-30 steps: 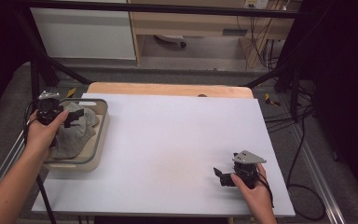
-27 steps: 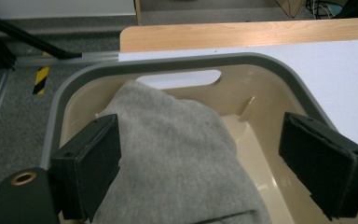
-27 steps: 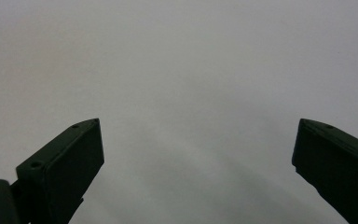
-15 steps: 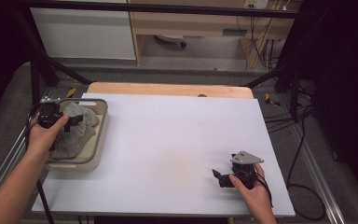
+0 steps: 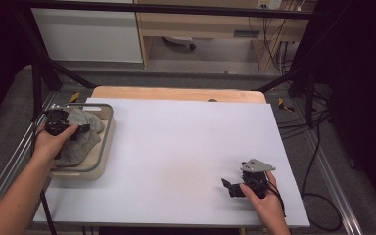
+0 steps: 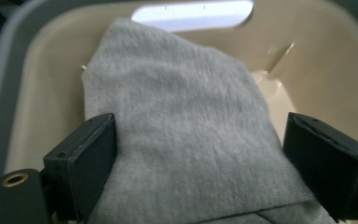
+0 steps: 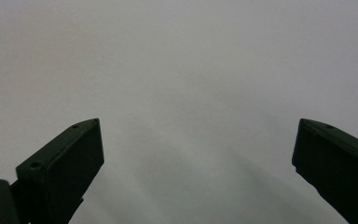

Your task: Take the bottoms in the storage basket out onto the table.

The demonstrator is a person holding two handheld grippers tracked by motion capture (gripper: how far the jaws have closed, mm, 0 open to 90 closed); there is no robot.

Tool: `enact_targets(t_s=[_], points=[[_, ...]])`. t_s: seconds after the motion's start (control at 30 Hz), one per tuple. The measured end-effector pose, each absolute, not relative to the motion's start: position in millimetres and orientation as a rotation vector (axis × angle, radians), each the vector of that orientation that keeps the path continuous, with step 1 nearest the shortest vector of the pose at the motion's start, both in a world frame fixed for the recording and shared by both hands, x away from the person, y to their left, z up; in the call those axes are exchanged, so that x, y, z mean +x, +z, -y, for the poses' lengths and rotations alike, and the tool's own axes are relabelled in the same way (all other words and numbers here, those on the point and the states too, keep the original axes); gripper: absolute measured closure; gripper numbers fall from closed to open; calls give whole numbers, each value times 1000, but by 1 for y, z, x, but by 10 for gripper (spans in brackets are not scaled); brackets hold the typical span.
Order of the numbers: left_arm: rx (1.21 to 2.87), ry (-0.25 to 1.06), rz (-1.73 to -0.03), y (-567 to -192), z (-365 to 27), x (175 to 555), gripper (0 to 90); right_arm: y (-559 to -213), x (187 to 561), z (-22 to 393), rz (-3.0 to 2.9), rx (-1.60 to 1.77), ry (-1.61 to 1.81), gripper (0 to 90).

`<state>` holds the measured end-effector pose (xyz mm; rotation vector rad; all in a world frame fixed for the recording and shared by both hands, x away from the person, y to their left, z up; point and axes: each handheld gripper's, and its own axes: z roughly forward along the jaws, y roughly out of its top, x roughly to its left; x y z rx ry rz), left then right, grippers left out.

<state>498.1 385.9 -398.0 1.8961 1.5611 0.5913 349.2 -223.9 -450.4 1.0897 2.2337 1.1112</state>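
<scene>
The left gripper (image 6: 200,154), jaws spread wide, straddles the grey cloth (image 6: 182,135) in the beige bin (image 6: 326,70), while the right gripper (image 5: 232,186), also open, sits well apart.

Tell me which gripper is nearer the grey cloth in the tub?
Left. The left gripper sits open astride the grey cloth in the tub; the right gripper rests far across the table.

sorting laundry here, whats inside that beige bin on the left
A grey cloth lies bunched in the bin, with the open left gripper straddling it. Bare bin floor shows beside the cloth; anything beneath the cloth is covered.
</scene>
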Motion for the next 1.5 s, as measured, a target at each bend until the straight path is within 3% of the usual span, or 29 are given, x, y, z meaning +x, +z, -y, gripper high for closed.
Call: enact_targets(t_s=[0.27, 0.4, 0.53, 0.67, 0.9, 0.93, 1.2, 1.5], points=[[1978, 677, -1587, -408, -375, 504, 96, -452, 350, 223, -2245, 1088, 1108, 28], [1984, 722, -1607, -406, -374, 503, 264, -451, 350, 223, -2247, 1084, 1112, 28], [1952, 679, -1613, -400, -378, 500, 520, -451, 350, 222, -2247, 1081, 1113, 28], [1944, 651, -1600, -397, -377, 498, 625, -451, 349, 221, -2252, 1078, 1108, 28], [1696, 561, -1568, -381, -389, 483, 654, -450, 349, 221, -2243, 1062, 1107, 28], [1589, 542, -1541, -374, -392, 472, 654, -448, 348, 220, -2232, 1042, 1105, 29], [1288, 554, -1378, -366, -387, 423, 654, -448, 345, 217, -2232, 1008, 1086, 29], [1235, 507, -1301, -358, -385, 408, 653, -446, 345, 218, -2211, 1025, 1075, 29]])
